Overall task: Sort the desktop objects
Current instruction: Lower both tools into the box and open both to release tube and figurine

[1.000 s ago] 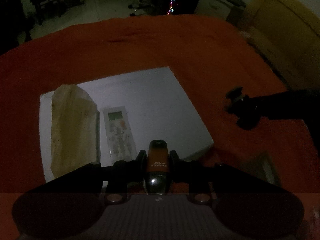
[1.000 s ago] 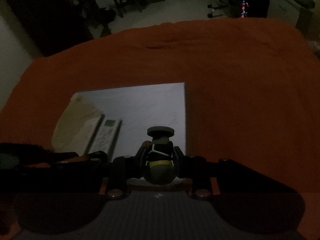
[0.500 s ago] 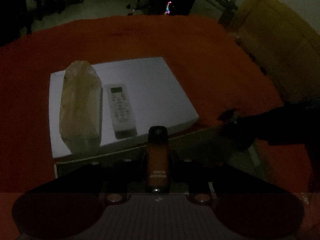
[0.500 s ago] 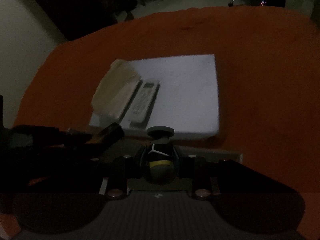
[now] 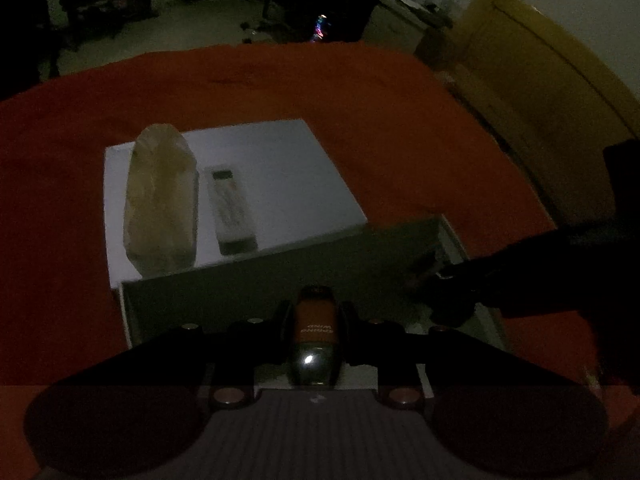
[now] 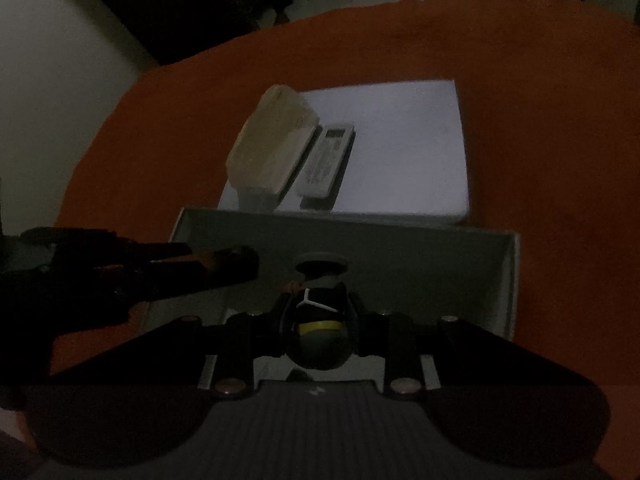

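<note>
My left gripper [image 5: 314, 310] is shut on an orange lighter-like thing with a shiny metal end [image 5: 314, 326]. It hangs over the left part of an open grey box [image 5: 260, 280]. My right gripper [image 6: 320, 308] is shut on a small dark figurine with a flat round cap and a yellow band [image 6: 320, 320], over the same grey box [image 6: 420, 256]. Each gripper shows in the other's view: the right gripper [image 5: 440, 280] at the right, the left gripper [image 6: 224, 262] at the left.
Beyond the grey box lies a flat white box [image 5: 280, 168] on the orange cloth [image 5: 400, 120]. On it rest a pale tissue pack [image 5: 162, 200] and a white remote [image 5: 232, 208]. The room is very dark. A wooden door [image 5: 540, 80] stands at the right.
Both grippers have drawn back from the white box, so the grey box now lies under them. The right gripper has sunk toward it. Both grips are unchanged.
</note>
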`<move>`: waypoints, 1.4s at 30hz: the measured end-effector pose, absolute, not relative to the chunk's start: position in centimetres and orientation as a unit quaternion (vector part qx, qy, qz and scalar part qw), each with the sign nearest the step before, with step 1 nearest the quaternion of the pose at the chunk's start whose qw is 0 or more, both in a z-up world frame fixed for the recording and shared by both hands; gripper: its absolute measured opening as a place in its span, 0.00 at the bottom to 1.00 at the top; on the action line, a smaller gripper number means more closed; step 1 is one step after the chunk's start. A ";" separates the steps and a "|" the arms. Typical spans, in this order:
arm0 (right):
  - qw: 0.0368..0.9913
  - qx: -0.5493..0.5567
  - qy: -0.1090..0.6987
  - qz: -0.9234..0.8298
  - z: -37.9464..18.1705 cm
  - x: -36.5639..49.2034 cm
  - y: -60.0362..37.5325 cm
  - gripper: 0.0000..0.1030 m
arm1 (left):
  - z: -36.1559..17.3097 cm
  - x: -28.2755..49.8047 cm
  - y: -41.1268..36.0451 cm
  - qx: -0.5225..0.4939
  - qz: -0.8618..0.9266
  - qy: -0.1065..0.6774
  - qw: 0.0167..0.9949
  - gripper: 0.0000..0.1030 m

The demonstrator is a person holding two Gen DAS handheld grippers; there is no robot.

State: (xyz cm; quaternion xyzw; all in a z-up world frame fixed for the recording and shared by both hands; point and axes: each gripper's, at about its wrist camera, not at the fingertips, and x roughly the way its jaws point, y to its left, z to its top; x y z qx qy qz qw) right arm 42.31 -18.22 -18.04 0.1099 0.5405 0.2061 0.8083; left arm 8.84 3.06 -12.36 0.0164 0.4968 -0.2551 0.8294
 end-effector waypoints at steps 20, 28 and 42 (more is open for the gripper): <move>0.762 0.111 0.605 0.202 -26.4 47.8 -18.0 0.30 | -18.1 5.3 4.0 0.014 -0.247 0.567 0.786 0.20; 0.748 0.086 0.627 0.198 -29.4 50.3 -15.5 0.30 | -20.2 5.1 3.7 0.025 -0.243 0.576 0.780 0.20; 0.720 0.043 0.662 0.202 -35.8 56.5 -14.2 0.30 | -23.0 4.7 2.9 0.047 -0.238 0.589 0.771 0.20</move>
